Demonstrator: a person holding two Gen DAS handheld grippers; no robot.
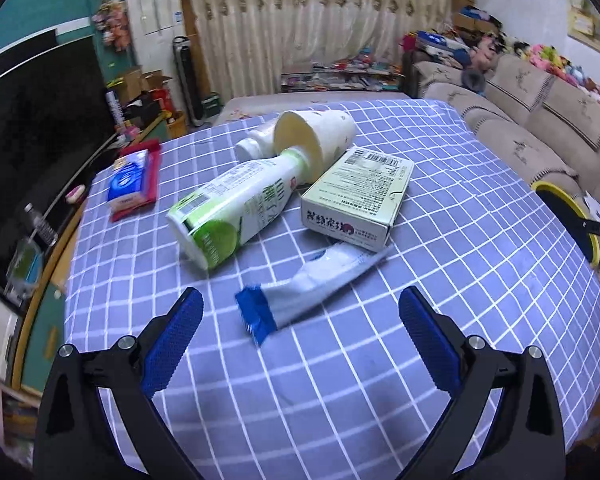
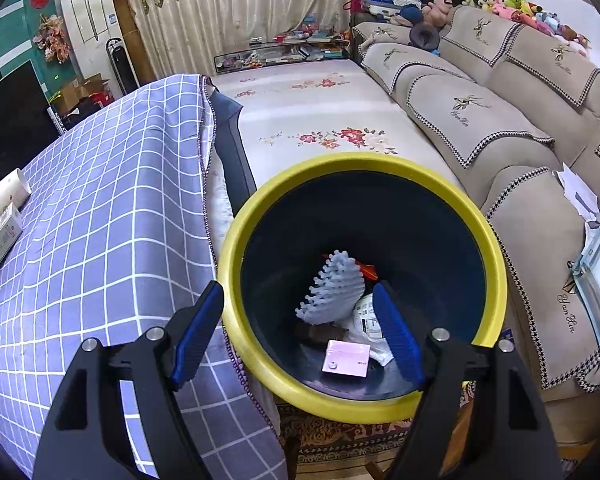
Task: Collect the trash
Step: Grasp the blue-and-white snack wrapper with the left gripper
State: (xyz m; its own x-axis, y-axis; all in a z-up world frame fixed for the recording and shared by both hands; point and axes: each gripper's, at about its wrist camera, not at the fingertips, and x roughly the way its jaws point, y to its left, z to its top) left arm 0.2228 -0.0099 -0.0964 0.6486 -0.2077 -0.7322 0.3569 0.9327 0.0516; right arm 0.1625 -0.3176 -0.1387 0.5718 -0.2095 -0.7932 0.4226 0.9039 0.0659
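Observation:
On the checked tablecloth [image 1: 380,360] lie a blue-and-white wrapper [image 1: 300,296], a green-and-white bottle [image 1: 232,208] on its side, a pale green carton [image 1: 360,192], a tipped paper cup [image 1: 316,136] and a small white bottle [image 1: 256,142]. My left gripper [image 1: 300,312] is open, its jaws wide on either side of the wrapper, just above the cloth. My right gripper [image 2: 300,316] is open and empty above the yellow-rimmed bin [image 2: 236,280], which holds a pink box [image 2: 346,358], a grey foam piece [image 2: 332,288] and white packaging [image 2: 370,320].
A tissue pack on a red cloth [image 1: 134,180] lies at the table's far left. A TV [image 1: 28,128] stands to the left. A sofa [image 2: 500,128] and flowered daybed [image 2: 320,120] are on the right. The bin's rim shows in the left wrist view [image 1: 556,196].

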